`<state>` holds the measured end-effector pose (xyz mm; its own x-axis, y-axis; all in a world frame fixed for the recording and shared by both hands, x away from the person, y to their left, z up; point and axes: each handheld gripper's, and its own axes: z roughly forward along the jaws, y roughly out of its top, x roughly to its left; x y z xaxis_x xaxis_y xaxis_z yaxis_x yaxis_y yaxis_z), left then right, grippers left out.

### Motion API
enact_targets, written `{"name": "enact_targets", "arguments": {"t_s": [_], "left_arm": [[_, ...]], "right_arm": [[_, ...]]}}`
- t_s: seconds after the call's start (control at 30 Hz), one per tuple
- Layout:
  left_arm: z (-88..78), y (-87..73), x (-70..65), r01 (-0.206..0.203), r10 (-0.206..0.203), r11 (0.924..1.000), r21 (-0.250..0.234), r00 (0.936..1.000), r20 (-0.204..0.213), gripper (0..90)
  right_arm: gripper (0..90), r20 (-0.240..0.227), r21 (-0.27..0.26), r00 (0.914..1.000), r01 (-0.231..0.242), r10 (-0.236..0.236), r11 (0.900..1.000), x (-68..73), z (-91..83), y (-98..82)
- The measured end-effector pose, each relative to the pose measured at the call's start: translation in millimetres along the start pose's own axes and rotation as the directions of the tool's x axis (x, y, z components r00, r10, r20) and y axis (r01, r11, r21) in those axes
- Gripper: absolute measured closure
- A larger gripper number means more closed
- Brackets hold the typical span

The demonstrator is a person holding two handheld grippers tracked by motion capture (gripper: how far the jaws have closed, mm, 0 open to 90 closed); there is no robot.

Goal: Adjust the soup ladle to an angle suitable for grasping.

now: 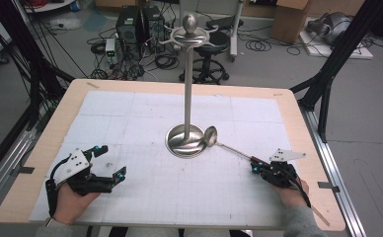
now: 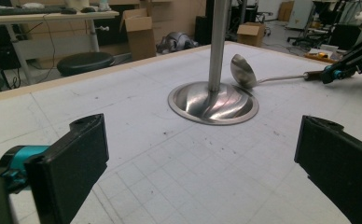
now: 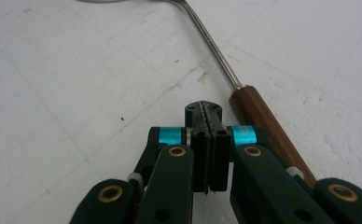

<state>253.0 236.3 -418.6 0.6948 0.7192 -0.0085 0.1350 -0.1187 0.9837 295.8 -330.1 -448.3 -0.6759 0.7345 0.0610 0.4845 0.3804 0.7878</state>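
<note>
A steel ladle (image 1: 210, 136) with a brown wooden handle (image 3: 263, 121) lies on the white grid mat, its bowl (image 2: 242, 70) leaning against the round base of a steel stand (image 1: 185, 140). My right gripper (image 1: 255, 168) sits at the handle's end, jaws pressed together. In the right gripper view the right gripper (image 3: 203, 109) has the handle running just beside its jaws, not between them. My left gripper (image 1: 111, 160) rests near the front left with its jaws wide apart. Nothing lies between the jaws of the left gripper (image 2: 202, 163).
The stand's tall pole (image 1: 188, 84) rises to a hooked top (image 1: 189, 34) at mid-table. The wooden table (image 1: 298, 123) edge frames the mat. Black frame struts stand at both sides, and stools, boxes and cables lie on the floor beyond.
</note>
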Motion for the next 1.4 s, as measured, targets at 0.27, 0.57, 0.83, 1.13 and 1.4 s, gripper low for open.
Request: {"name": "enact_targets", "arguments": {"t_s": [0.27,0.57,0.83,1.13,1.4], "left_arm": [[0.5,0.0,-0.8,0.005,-0.005,1.0000,-0.001,1.0000,0.004,3.2],[2.6,-1.0,-1.6,-0.011,0.011,0.9998,0.017,0.9999,0.001,3.2],[2.0,-0.9,-1.6,-0.004,0.004,0.9999,0.017,1.0000,0.001,3.2],[1.7,-0.9,-2.0,-0.001,0.001,0.9998,0.020,1.0000,0.002,3.2],[1.2,-1.5,-2.0,0.005,-0.005,0.9991,0.041,1.0000,0.006,3.2]], "right_arm": [[90.0,-0.062,-0.100,0.9971,0.038,-0.044,0.994,15.6,7.4,25.3],[90.0,-0.063,-0.102,0.9950,0.071,-0.077,0.992,24.5,35.2,51.1],[90.0,-0.013,-0.037,0.9997,0.021,-0.021,0.999,11.1,57.9,65.1],[90.0,0.023,0.001,0.9991,0.034,-0.034,0.999,14.5,71.0,84.1],[90.0,0.060,0.069,0.9981,0.005,-0.009,0.998,6.9,90.0,91.5]]}}
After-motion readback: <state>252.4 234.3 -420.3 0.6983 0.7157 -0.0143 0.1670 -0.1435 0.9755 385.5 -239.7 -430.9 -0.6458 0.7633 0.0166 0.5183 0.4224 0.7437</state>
